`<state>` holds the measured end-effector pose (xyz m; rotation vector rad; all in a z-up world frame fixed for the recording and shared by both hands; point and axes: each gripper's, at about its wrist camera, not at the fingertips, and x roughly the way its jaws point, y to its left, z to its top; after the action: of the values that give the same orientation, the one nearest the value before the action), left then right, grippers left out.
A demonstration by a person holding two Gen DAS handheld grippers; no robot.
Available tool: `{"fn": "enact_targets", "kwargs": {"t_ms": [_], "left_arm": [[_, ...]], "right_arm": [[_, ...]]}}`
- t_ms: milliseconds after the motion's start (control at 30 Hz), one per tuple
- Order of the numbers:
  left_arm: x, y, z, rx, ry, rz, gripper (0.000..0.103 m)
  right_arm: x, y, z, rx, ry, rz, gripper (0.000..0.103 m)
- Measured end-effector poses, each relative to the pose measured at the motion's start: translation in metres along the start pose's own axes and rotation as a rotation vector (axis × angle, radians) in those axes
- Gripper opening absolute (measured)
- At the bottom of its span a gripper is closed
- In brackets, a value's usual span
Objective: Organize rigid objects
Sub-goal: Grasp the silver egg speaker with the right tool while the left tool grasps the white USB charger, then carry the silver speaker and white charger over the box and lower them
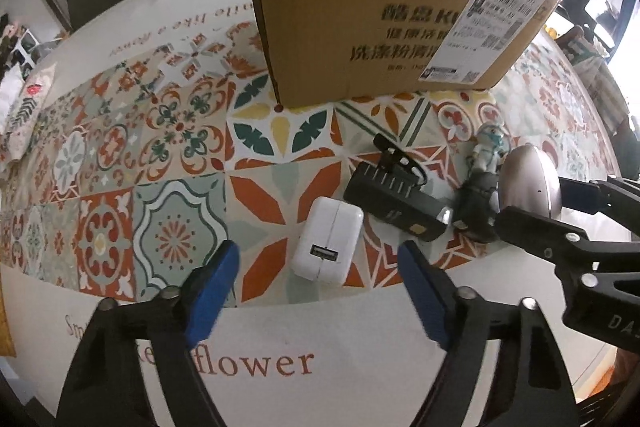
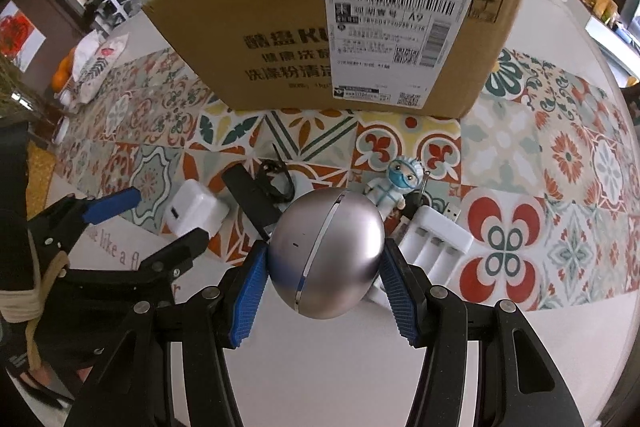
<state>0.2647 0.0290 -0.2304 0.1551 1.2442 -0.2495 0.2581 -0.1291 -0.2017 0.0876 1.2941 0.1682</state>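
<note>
Right now the right claw (image 2: 322,291) is clamped on a silver egg-shaped object (image 2: 326,255), its blue pads (image 2: 250,297) pressing both flanks, and the egg is held up above the tabletop (image 2: 320,359). Just behind it in the right wrist view lies a white battery charger (image 2: 434,241) and a little masked figurine (image 2: 394,187); the left wrist view misses the charger altogether, showing only the figurine (image 1: 488,147) and the egg (image 1: 530,183) at its right edge.

Over to the left claw (image 1: 320,291): jaws apart, nothing pinched, blue pads (image 1: 212,295) either side of open air, with a white USB adapter (image 1: 328,243) lying on the patterned mat (image 1: 160,155) just ahead of the gap. No contact with it. The right wrist view catches that same claw (image 2: 160,219) from the side, near the adapter (image 2: 194,213).

Beside the adapter sits a black charger block (image 1: 396,207), a dark strap looped at its far end. Beyond everything stands the cardboard box (image 1: 360,7), open-topped, its shipping label (image 2: 400,27) read squarely only from the right wrist.
</note>
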Motion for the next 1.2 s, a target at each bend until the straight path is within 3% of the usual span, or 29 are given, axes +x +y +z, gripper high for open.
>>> {"fn": "enact_targets", "kwargs": {"t_ms": [67, 400, 500, 933, 1200], "left_arm": [[0.006, 0.001, 0.001, -0.003, 0.009, -0.005, 0.074], [0.031, -0.006, 0.009, -0.016, 0.034, -0.035, 0.039], [0.037, -0.007, 0.01, -0.036, 0.046, -0.061, 0.034], [0.014, -0.008, 0.0, -0.08, -0.027, -0.086, 0.029], [-0.035, -0.001, 0.001, -0.087, -0.114, -0.089, 0.029]], "right_arm": [[0.004, 0.0, 0.001, 0.001, 0.008, 0.001, 0.056], [0.019, 0.0, 0.004, 0.004, 0.035, -0.01, 0.056], [0.02, 0.0, 0.004, 0.005, 0.037, -0.012, 0.056], [0.01, 0.001, 0.0, 0.006, 0.023, 0.0, 0.056], [-0.02, -0.002, -0.001, 0.013, -0.041, 0.023, 0.056]]}}
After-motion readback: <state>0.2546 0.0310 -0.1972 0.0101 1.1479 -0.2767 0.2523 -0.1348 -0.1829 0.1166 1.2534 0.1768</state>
